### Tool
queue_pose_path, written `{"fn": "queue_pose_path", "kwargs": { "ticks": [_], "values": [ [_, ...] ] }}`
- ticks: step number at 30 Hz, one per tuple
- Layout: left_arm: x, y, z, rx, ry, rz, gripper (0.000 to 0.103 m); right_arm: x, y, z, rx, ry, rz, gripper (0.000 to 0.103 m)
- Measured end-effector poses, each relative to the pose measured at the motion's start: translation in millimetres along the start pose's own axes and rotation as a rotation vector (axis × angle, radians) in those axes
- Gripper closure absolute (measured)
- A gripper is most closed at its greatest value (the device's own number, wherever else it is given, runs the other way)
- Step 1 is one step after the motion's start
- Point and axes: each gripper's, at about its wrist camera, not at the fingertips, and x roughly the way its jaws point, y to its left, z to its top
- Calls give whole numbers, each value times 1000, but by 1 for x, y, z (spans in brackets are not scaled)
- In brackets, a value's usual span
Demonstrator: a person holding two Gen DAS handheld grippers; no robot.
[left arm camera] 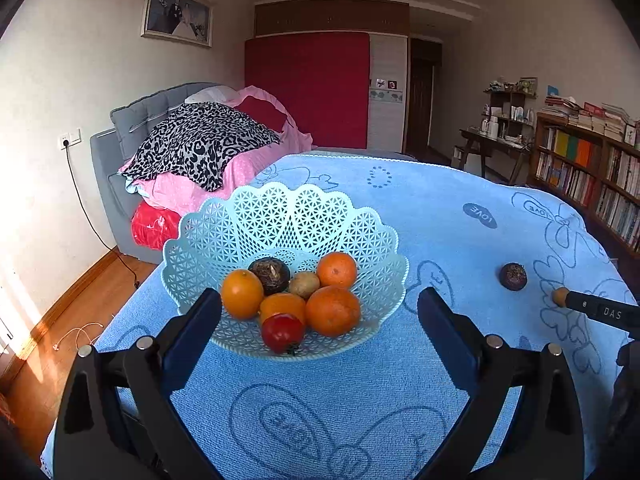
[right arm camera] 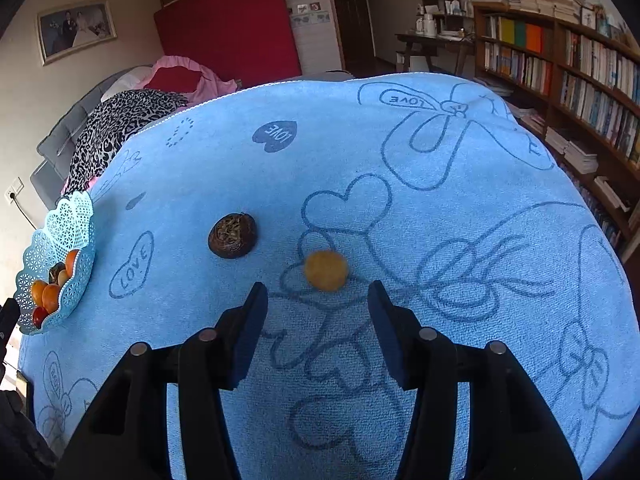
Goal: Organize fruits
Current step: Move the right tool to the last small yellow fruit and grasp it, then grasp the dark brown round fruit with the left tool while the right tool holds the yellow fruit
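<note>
While both sets of fingers gape empty, right gripper nears yellow fruit; left gripper faces basket.

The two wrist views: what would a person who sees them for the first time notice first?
First the pale blue plastic lattice basket, standing on the bright blue towel cloth and holding oranges, a red tomato and darker fruits. Next, two fruits lie loose on the cloth: a dark brown wrinkled round fruit and a small yellow-orange round fruit, the latter just ahead of the open right claw.
</note>
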Motion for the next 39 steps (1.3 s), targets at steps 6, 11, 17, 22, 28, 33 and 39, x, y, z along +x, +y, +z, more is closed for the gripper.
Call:
{"fn": "queue_pose_path", "kwargs": {
  "ticks": [6, 11, 17, 22, 28, 33, 39],
  "values": [
    [-4, -14, 6, 42, -5, -24, 3, 26, 6, 14, -37, 25, -21, 58],
    [-3, -26, 10, 70, -3, -43, 3, 38, 8, 15, -60, 40, -48, 72],
    [3, -47, 15, 106, 5, -74, 3, 28, 7, 11, -75, 12, -62, 75],
    [14, -76, 18, 154, 17, -118, 3, 11, 3, 9, -77, -20, -60, 75],
    [35, -115, 19, 207, 62, -194, 3, -2, -3, 6, -74, -47, -64, 75],
    [61, -147, 22, 227, 123, -278, 4, -4, -11, 3, -51, -55, -58, 75],
    [98, -183, 22, 251, 212, -375, 19, 0, -19, 2, -22, -48, -37, 75]
  ]
}}
